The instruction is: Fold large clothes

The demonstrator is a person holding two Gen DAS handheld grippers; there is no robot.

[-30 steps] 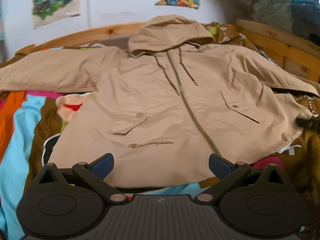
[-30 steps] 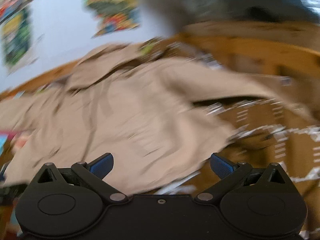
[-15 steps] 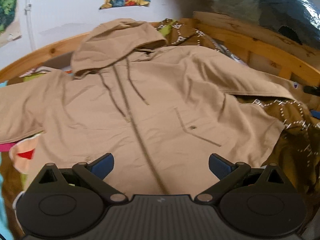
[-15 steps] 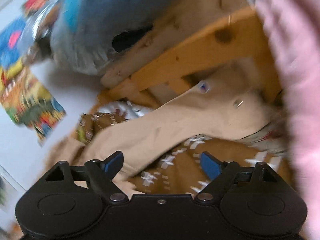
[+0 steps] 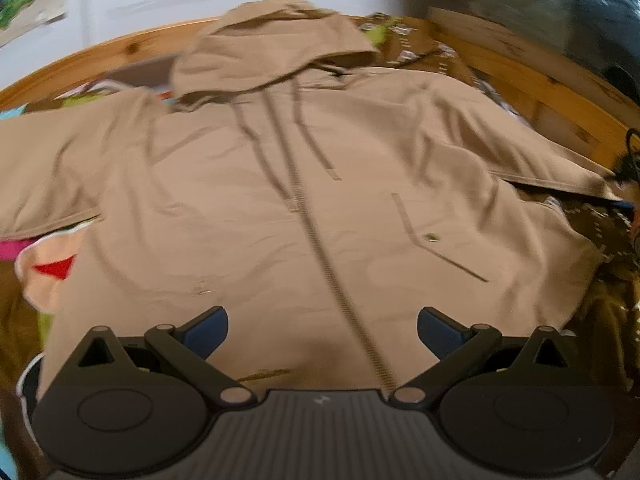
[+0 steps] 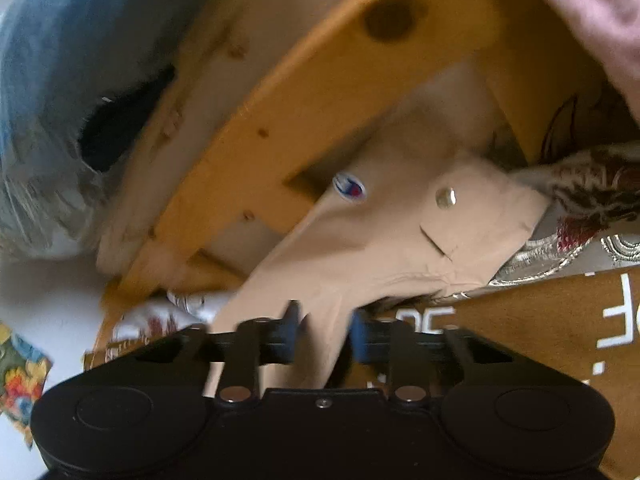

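A tan hooded zip jacket (image 5: pixel 320 200) lies spread face up on the bed, hood (image 5: pixel 272 48) at the far end and both sleeves stretched outward. My left gripper (image 5: pixel 322 330) hovers open over the lower front near the zipper, holding nothing. In the right wrist view the jacket's sleeve (image 6: pixel 380 240) runs toward the wooden rail, its cuff showing a metal snap (image 6: pixel 446 198) and a small logo patch (image 6: pixel 349 188). My right gripper (image 6: pixel 323 328) has its blue pads drawn close with the sleeve fabric between them.
A wooden bed frame (image 5: pixel 520 68) curves around the far and right sides, seen close as a rail (image 6: pixel 320 92). A brown patterned blanket (image 6: pixel 520 340) lies under the sleeve. A plastic-wrapped blue-grey bundle (image 6: pixel 48 80) sits beyond the rail. Colourful bedding (image 5: pixel 52 268) shows at left.
The right gripper's fingers have narrowed from wide open onto the sleeve and it has moved closer to the cuff. The left gripper's view has shifted slightly and stays open.
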